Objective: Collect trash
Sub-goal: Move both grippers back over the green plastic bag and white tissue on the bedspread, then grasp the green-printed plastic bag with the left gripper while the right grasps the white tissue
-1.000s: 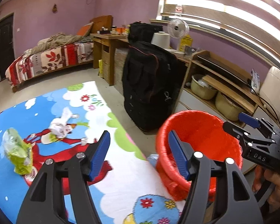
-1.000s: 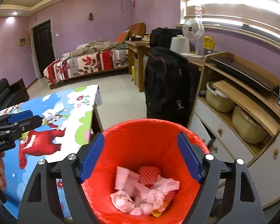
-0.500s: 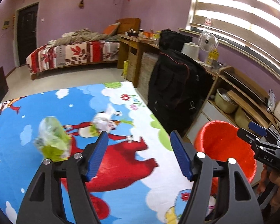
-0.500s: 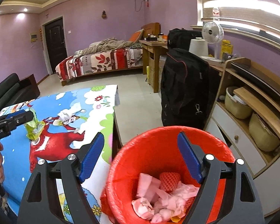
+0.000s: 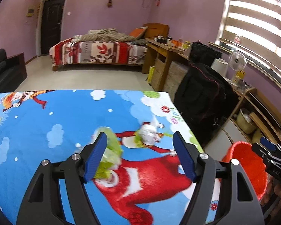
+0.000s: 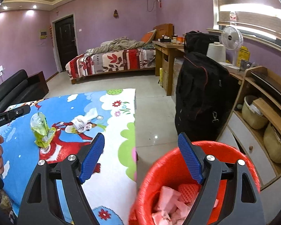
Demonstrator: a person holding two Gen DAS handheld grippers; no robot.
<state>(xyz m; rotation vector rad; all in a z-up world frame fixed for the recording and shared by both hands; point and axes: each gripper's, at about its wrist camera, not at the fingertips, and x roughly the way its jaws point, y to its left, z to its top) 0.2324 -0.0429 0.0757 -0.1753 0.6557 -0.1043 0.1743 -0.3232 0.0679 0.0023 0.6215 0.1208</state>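
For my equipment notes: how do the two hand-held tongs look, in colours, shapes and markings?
Both the left tongs and right tongs have matte black plastic arms with triangular cut-outs, silver round bolts and ribbed blue pads. White lettering marks each body, too small to read surely. No sleeves show.

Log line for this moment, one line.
left tongs: open, empty, over table | green wrapper, white tissue: on table | right tongs: open, empty | red bin: holds trash

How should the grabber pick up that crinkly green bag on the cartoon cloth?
Probably by the pinched middle of the green bag, coming down from above and the near side. It stands up puffy on the cartoon cloth, narrowing between its clear top and yellow-green bottom, so open fingers can straddle it there. The left gripper is already closest.
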